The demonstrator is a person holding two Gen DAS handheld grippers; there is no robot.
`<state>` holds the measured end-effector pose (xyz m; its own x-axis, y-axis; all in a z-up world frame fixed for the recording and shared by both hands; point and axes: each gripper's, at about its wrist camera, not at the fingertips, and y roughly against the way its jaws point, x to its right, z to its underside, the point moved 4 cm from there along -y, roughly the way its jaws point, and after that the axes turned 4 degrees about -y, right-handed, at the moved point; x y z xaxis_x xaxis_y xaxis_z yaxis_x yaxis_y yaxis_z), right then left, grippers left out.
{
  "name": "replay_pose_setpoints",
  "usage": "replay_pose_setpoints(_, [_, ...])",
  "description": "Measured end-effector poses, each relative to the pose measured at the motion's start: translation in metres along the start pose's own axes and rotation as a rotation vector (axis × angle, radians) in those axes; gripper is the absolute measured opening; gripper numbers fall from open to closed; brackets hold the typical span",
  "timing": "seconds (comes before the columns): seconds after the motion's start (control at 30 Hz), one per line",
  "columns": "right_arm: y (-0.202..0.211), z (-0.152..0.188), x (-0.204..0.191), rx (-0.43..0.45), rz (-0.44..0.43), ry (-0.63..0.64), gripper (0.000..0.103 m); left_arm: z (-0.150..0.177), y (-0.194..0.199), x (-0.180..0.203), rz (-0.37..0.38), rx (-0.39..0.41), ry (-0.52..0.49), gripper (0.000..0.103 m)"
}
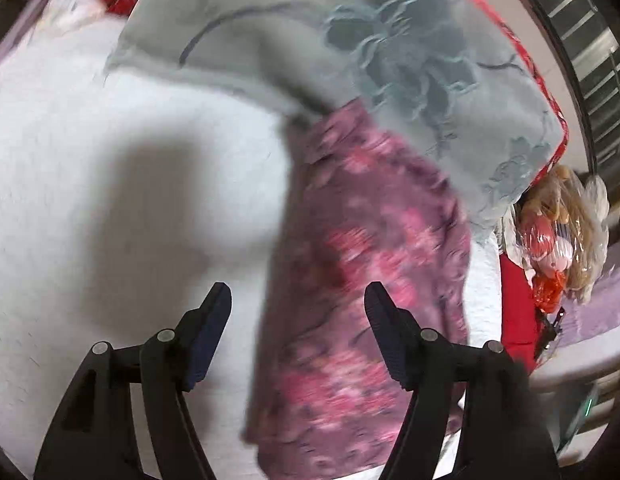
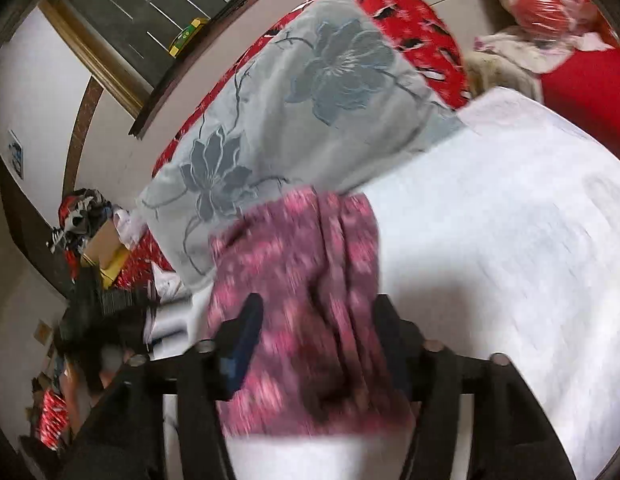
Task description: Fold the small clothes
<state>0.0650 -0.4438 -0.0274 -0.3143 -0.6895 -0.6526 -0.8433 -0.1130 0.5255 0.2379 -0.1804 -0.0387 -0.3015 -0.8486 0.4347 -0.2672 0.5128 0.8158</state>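
A pink and purple flowered garment (image 1: 361, 280) lies in a long folded strip on the white bedspread (image 1: 110, 160), its far end tucked against a grey pillow. My left gripper (image 1: 298, 292) hovers over its near part with the jaws wide apart; the garment's left edge runs between the fingers and nothing is pinched. In the right wrist view the same garment (image 2: 294, 248) fills the gap between the fingers of my right gripper (image 2: 318, 304). Those jaws also stand apart, with the cloth lying loose below them. Both views are motion-blurred.
A grey pillow with embroidered flowers (image 2: 294, 112) lies across the far end of the garment, over a red patterned quilt (image 2: 409, 16). A plastic-wrapped doll (image 1: 557, 232) and red cloth sit at the bed's right edge. A cardboard box and clutter (image 2: 102, 240) stand at the left.
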Motion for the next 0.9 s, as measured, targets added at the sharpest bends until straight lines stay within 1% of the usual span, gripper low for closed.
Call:
replay_pose_setpoints(0.13, [-0.066, -0.031, -0.009, -0.066, 0.013, -0.021, 0.064, 0.015, -0.017, -0.003, 0.034, -0.008, -0.011, 0.069])
replay_pose_setpoints(0.2, [-0.102, -0.038, -0.010, -0.120, 0.076, -0.034, 0.064, 0.014, -0.018, 0.000, 0.060, 0.009, -0.020, 0.068])
replay_pose_setpoints(0.23, [-0.118, -0.042, -0.011, -0.149, 0.090, -0.053, 0.064, 0.013, -0.018, 0.002, 0.063, 0.018, -0.031, 0.069])
replay_pose_setpoints(0.27, [-0.125, -0.042, -0.017, -0.168, 0.058, -0.049, 0.061, 0.012, -0.018, 0.004, 0.064, 0.026, -0.046, 0.069])
replay_pose_setpoints(0.33, [-0.125, -0.046, -0.034, -0.150, 0.031, 0.032, 0.009, 0.009, -0.018, 0.005, 0.057, 0.028, -0.064, 0.068])
replay_pose_setpoints(0.37, [-0.118, -0.051, -0.042, -0.106, 0.011, 0.077, 0.008, 0.006, -0.022, 0.010, 0.054, 0.032, -0.070, 0.069])
replay_pose_setpoints(0.4, [-0.111, -0.055, -0.040, -0.059, 0.003, 0.074, 0.008, 0.002, -0.026, 0.012, 0.045, 0.035, -0.072, 0.069])
replay_pose_setpoints(0.43, [-0.111, -0.057, -0.033, -0.045, 0.020, 0.057, 0.007, 0.000, -0.031, 0.011, 0.024, 0.032, -0.075, 0.071])
replay_pose_setpoints(0.47, [-0.119, -0.056, -0.013, -0.062, 0.072, -0.003, 0.007, 0.000, -0.038, 0.012, 0.009, 0.019, -0.082, 0.074])
replay_pose_setpoints(0.53, [-0.137, -0.046, 0.020, -0.168, 0.173, -0.081, 0.007, 0.001, -0.042, 0.013, 0.000, 0.011, -0.103, 0.075])
replay_pose_setpoints(0.57, [-0.136, -0.042, 0.027, -0.184, 0.164, -0.105, 0.008, 0.001, -0.040, 0.016, -0.001, 0.013, -0.121, 0.075])
replay_pose_setpoints(0.6, [-0.128, -0.043, 0.026, -0.168, 0.149, -0.109, 0.011, 0.000, -0.038, 0.016, 0.001, 0.011, -0.129, 0.075])
replay_pose_setpoints(0.63, [-0.119, -0.044, 0.022, -0.148, 0.141, -0.104, 0.019, 0.000, -0.035, 0.015, 0.010, 0.005, -0.127, 0.075])
replay_pose_setpoints(0.67, [-0.102, -0.043, 0.017, -0.130, 0.111, -0.092, 0.019, 0.000, -0.033, 0.013, 0.028, -0.001, -0.117, 0.074])
replay_pose_setpoints(0.7, [-0.093, -0.040, 0.013, -0.131, 0.079, -0.085, 0.023, 0.000, -0.030, 0.011, 0.045, -0.007, -0.108, 0.074])
replay_pose_setpoints(0.77, [-0.071, -0.026, 0.008, -0.139, 0.016, -0.065, 0.046, 0.002, -0.030, 0.009, 0.069, -0.025, -0.109, 0.074])
replay_pose_setpoints(0.8, [-0.066, -0.017, 0.009, -0.153, 0.020, -0.052, 0.067, 0.005, -0.032, 0.009, 0.064, -0.035, -0.119, 0.074])
replay_pose_setpoints(0.83, [-0.066, -0.007, 0.010, -0.176, 0.040, -0.036, 0.071, 0.006, -0.037, 0.013, 0.056, -0.041, -0.130, 0.075])
replay_pose_setpoints(0.87, [-0.070, 0.009, 0.013, -0.241, 0.071, -0.008, 0.069, 0.008, -0.038, 0.015, 0.048, -0.035, -0.145, 0.075])
replay_pose_setpoints(0.9, [-0.070, 0.019, 0.010, -0.276, 0.065, 0.019, 0.044, 0.010, -0.037, 0.017, 0.042, -0.033, -0.158, 0.075])
